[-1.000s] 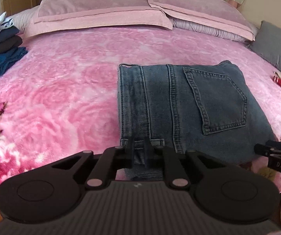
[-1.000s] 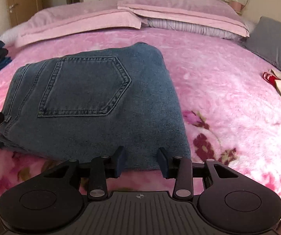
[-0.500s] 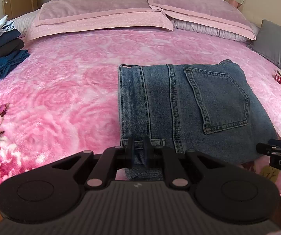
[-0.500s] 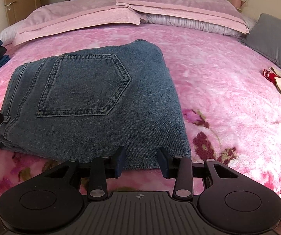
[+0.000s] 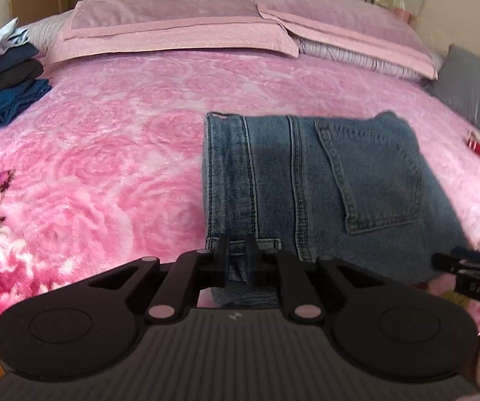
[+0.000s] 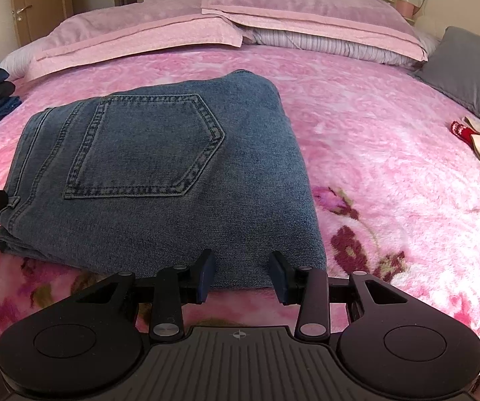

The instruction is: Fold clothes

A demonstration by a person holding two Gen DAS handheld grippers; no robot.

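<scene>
Bed covered by a pink floral blanket [image 6: 373, 140], two pink pillows [image 5: 173, 30] at the head, grey cushion [image 6: 467, 70] at right, wooden door [image 6: 35, 3] and pale wall behind, daylit.

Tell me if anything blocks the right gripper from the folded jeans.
Nothing visible does. The right gripper is open at the near edge of the folded jeans, with only pink blanket around it. The left gripper is already shut on the jeans' waistband corner.

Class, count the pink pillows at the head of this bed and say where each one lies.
2: one pink pillow at the head's left, the other pink pillow at its right, overlapping it. More may lie hidden beneath.
</scene>
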